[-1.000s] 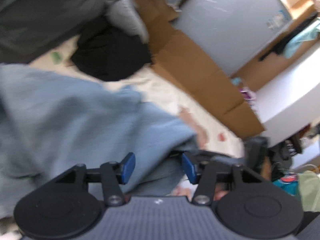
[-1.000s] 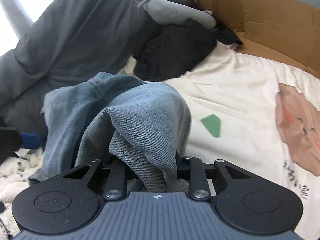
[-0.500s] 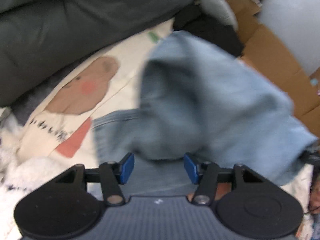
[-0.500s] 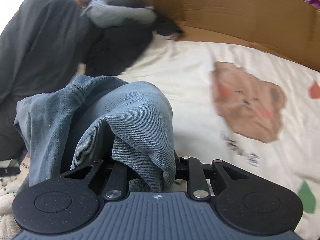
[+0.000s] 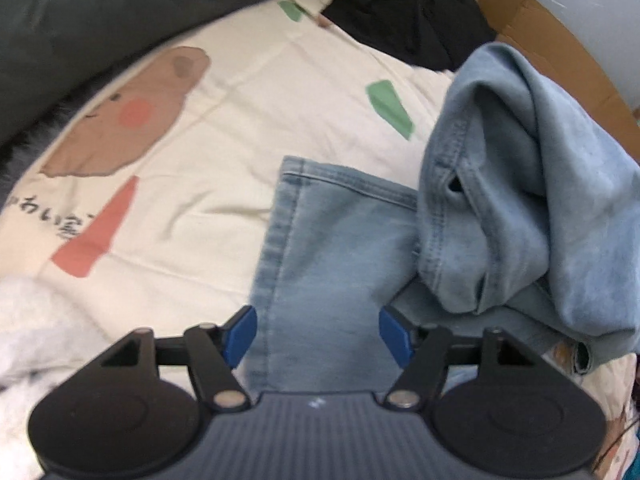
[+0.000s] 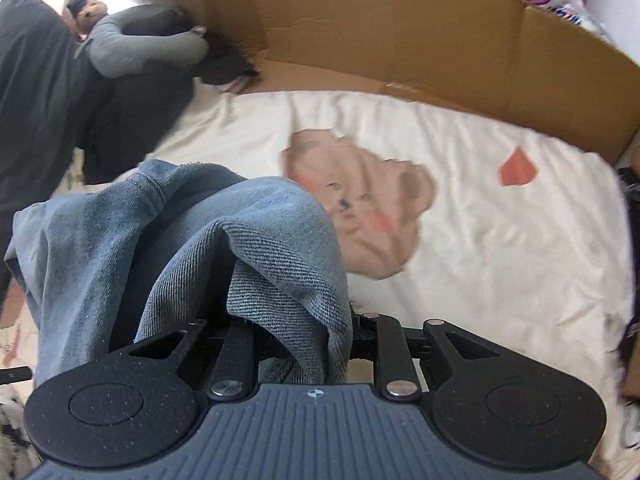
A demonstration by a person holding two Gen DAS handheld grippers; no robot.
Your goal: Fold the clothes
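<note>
The right gripper (image 6: 304, 332) is pinching bunched jeans (image 5: 520, 208), its jaws apparently clamped beneath the denim. The left gripper (image 5: 316, 330) is hovering wide-jawed over a flat leg. Heavy, stiff denim is best gripped at seams.

The jeans (image 5: 336, 264) are seen as pale blue denim, a coarse twill weave with stitched seams. The bed sheet (image 6: 500, 248) appears as matt cream cotton, printed and creased. Each hand-held gripper (image 5: 316, 332) is made of matt black plastic with bright metal rivets. Brown corrugated cardboard (image 6: 400, 32) stands at the far side.
</note>
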